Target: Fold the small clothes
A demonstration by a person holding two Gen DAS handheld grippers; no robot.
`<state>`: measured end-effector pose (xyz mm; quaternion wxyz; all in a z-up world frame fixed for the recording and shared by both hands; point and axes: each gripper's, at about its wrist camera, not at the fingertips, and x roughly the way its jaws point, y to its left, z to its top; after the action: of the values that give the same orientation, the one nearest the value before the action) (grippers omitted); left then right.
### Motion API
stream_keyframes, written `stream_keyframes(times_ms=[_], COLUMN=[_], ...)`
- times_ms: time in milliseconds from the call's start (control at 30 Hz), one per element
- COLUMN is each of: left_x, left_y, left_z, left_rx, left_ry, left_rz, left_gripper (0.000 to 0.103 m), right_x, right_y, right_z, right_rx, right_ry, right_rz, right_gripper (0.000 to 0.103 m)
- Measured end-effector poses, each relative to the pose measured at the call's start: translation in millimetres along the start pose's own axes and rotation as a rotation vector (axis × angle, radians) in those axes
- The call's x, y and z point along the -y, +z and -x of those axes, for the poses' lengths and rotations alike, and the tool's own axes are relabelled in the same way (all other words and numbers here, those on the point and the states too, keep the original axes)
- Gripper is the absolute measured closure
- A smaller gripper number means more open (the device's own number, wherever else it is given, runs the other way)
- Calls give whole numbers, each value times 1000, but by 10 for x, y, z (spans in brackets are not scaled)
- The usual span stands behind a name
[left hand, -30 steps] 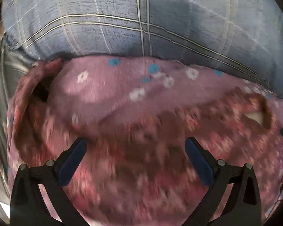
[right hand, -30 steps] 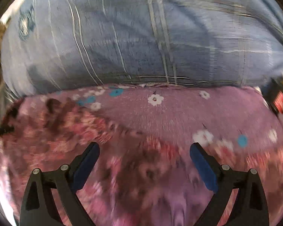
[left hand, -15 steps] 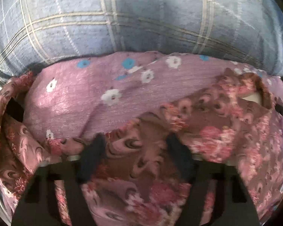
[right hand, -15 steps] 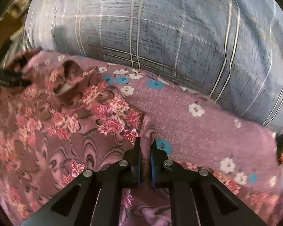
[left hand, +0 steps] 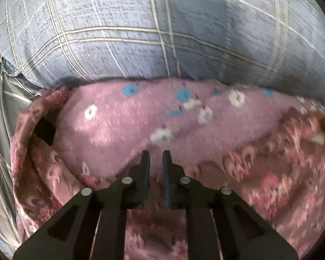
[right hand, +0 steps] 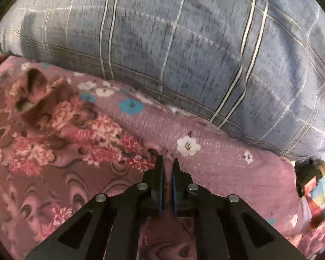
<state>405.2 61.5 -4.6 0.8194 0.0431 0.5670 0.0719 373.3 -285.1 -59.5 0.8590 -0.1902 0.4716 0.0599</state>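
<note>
Behind everything lies the blue plaid bedding (left hand: 162,32), bulging toward you; the pink floral garment (left hand: 123,130) lies against its near edge, filling the near half of both views. If you carry the fold far, the cloth can ride up that bulge and skew the crease. Your left gripper (left hand: 155,158) is nearly closed, a fold of the garment pinched between its pads. Your right gripper (right hand: 167,165) is likewise clamped on the hem. Both bites look shallow, so pulling unevenly can slip a corner free.
</note>
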Motion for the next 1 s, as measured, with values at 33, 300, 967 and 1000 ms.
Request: stream_keyframes(times_ms=[33, 300, 967, 1000], left_x=[0, 235, 1445, 1413], left_y=[-46, -650, -1036, -1083], left_z=[33, 757, 582, 572], left_rx=[1, 93, 97, 103], left_ry=[-5, -300, -275, -278], left_rz=[-4, 37, -65, -70], left_gripper=[88, 47, 26, 26], right_x=[12, 1371, 3312, 3316], right_y=[7, -653, -2353, -2377], right_z=[66, 1037, 870, 921], right_rx=[5, 109, 125, 143], right_ry=[4, 106, -111, -96], right_rz=[-21, -492, -1043, -1044], right_gripper=[81, 53, 89, 90])
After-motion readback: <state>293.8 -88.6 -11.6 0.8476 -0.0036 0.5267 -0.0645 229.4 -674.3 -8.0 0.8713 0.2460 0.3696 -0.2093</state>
